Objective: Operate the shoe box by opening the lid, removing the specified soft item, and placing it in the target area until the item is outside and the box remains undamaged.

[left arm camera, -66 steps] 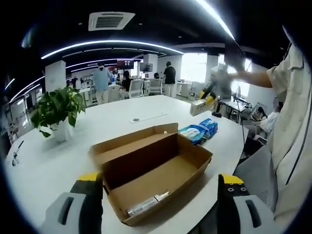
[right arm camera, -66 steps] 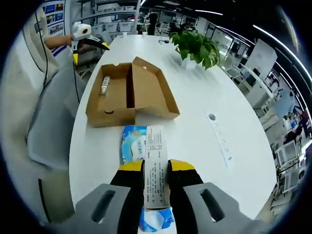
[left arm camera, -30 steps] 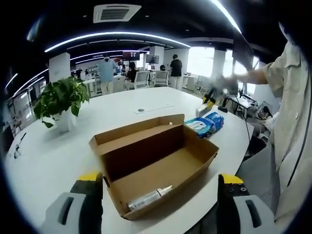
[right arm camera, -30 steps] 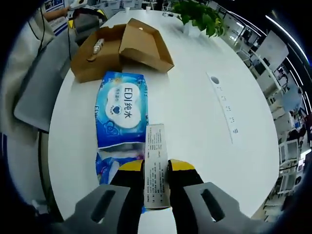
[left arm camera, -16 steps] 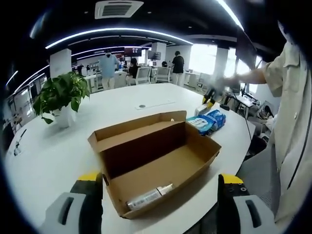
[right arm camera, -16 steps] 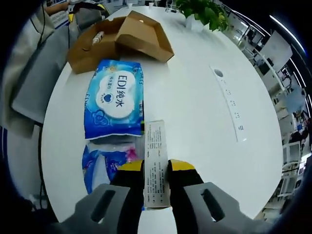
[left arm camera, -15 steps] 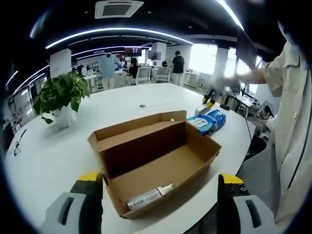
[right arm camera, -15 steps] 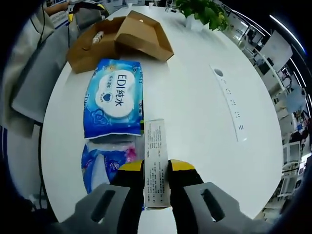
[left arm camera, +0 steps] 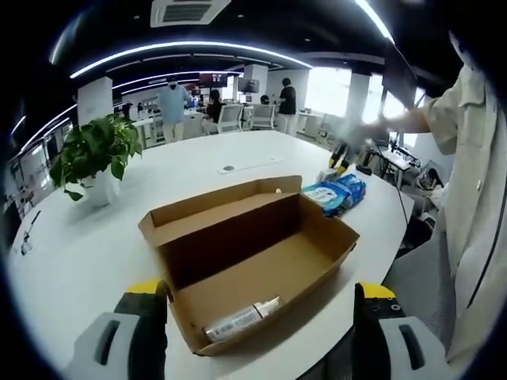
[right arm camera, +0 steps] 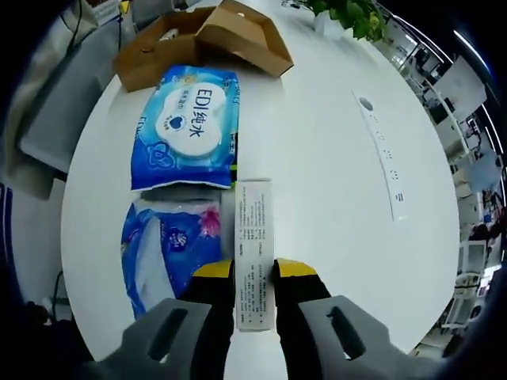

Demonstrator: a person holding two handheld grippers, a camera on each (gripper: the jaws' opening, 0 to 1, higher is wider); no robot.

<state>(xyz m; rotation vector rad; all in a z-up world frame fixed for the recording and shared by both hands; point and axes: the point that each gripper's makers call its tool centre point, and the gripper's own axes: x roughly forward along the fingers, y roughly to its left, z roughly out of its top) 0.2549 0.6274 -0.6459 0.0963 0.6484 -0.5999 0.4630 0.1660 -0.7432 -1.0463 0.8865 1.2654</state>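
Observation:
The brown shoe box (left arm camera: 261, 257) lies open on the white table (left arm camera: 87, 253), its lid folded back. A small white tube (left arm camera: 236, 318) rests in its near corner. My left gripper (left arm camera: 259, 291) is open, its yellow-tipped jaws wide apart on either side of the box's near end. My right gripper (right arm camera: 253, 269) is shut on a slim white carton (right arm camera: 253, 237) with printed text, held low over the table (right arm camera: 333, 174). Left of that carton lie two blue wipes packs (right arm camera: 188, 127) (right arm camera: 162, 245). The shoe box (right arm camera: 202, 36) sits beyond them.
A person's sleeve (left arm camera: 467, 206) and outstretched arm fill the right side. A potted plant (left arm camera: 91, 158) stands at the far left. A socket strip (right arm camera: 382, 150) is set into the table. A grey chair (right arm camera: 59, 103) stands by the table edge. Several people are standing in the background.
My right gripper has carried the white carton closer to the table, beside the nearer blue pack. The left view has barely shifted, and the box has stayed put.

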